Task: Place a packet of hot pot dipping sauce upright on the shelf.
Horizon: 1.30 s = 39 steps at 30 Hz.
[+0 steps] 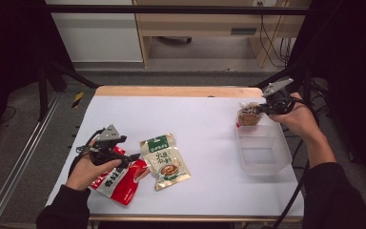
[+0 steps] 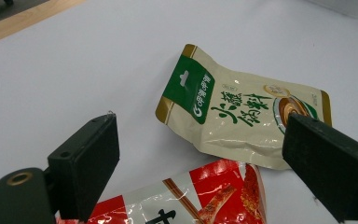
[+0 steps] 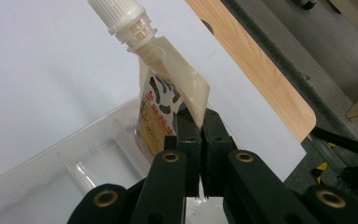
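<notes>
Right gripper [image 3: 193, 123], held at the table's far right corner, is closed on an edge of the spouted pouch [image 3: 168, 98]; the film is seen pinched between the two black jaws. In the high view the same pouch [image 1: 249, 116] hangs just beyond the far rim of the clear plastic bin [image 1: 279, 143], above or just touching it. The pouch's long axis is shown running away from the jaws, with the white screw cap [image 3: 116, 16] at the far end and the printed body toward the bin. The coming move is judged to turn on this relation: the bin's open mouth lies directly below and slightly nearer the person than the pouch, so a short lowering toward the person would be called for before release. Nothing is seen standing between pouch and bin; the bin's far wall is the only edge that could be caught.

Left gripper [image 1: 124, 155] is held open over the near left of the white table [image 1: 205, 119], nothing being gripped. Between and beyond its jaws lies the green-and-cream sachet [image 2: 242, 112], flat; the red packet [image 2: 191, 200] lies beneath the hand. Both packets are well apart from the bin and nearer the left hand.
</notes>
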{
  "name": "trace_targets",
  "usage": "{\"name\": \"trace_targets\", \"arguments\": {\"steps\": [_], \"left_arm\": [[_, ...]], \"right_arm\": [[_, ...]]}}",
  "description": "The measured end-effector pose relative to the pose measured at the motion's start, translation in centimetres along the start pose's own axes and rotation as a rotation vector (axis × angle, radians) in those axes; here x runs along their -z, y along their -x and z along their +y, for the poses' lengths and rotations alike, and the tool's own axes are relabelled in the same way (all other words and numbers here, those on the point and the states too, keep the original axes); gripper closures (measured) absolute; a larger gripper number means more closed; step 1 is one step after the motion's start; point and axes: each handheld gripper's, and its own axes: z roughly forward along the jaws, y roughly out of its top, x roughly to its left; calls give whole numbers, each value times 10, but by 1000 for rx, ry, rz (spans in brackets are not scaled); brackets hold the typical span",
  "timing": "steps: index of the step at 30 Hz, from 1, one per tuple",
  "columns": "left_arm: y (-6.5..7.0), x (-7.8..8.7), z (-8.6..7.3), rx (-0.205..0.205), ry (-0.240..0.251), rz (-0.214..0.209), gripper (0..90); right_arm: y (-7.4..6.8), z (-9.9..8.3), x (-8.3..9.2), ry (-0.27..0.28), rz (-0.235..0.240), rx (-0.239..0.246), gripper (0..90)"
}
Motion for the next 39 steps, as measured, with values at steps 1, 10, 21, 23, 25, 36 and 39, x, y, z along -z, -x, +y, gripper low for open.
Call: {"name": "trace_targets", "arguments": {"steps": [1, 10, 21, 23, 25, 36, 39], "left_arm": [[0, 0, 0, -2, -1, 0, 112], [4, -3, 0, 4, 6, -10, 112], [5, -3, 1, 3, 7, -11, 113], [4, -3, 2, 4, 9, -11, 112], [4, -2, 2, 3, 9, -9, 112], [3, -2, 1, 2, 3, -7, 112], [3, -2, 1, 3, 5, -5, 112]], "right_arm": [[0, 0, -1, -7, -3, -1, 887], [1, -5, -8, -2, 10, -24, 884], [3, -11, -10, 10, 11, -64, 874], [4, -12, -10, 11, 13, -72, 866], [4, -12, -9, 11, 13, -76, 859], [0, -9, -2, 16, 3, -112, 552], [-3, -6, 4, 32, -31, -115, 460]]}}
